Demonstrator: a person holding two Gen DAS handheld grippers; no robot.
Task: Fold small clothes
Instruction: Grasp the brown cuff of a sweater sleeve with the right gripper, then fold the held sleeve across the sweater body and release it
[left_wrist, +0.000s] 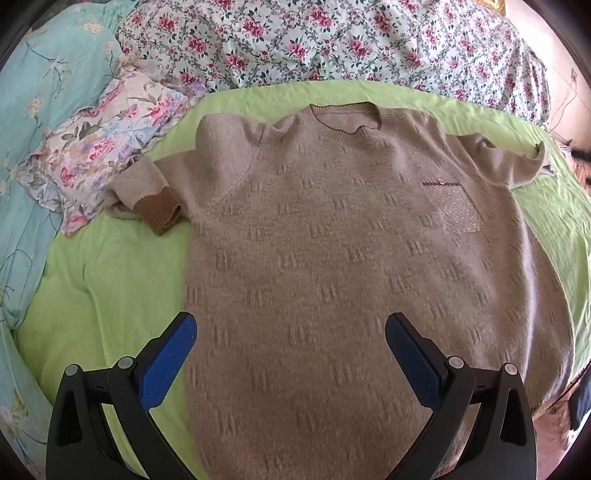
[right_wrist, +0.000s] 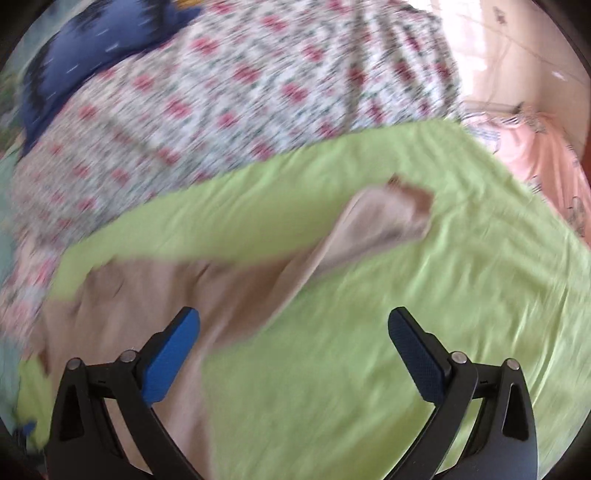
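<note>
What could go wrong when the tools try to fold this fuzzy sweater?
The sweater's left sleeve is already bunched beside the body, so a fold could trap a lump. The other sleeve lies stretched out over the green sheet; a grab there might pinch the sheet too. Both tools, left and right, are open.

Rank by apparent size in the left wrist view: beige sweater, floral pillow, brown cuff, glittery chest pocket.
1. beige sweater
2. floral pillow
3. glittery chest pocket and brown cuff look about alike; not ranked.
</note>
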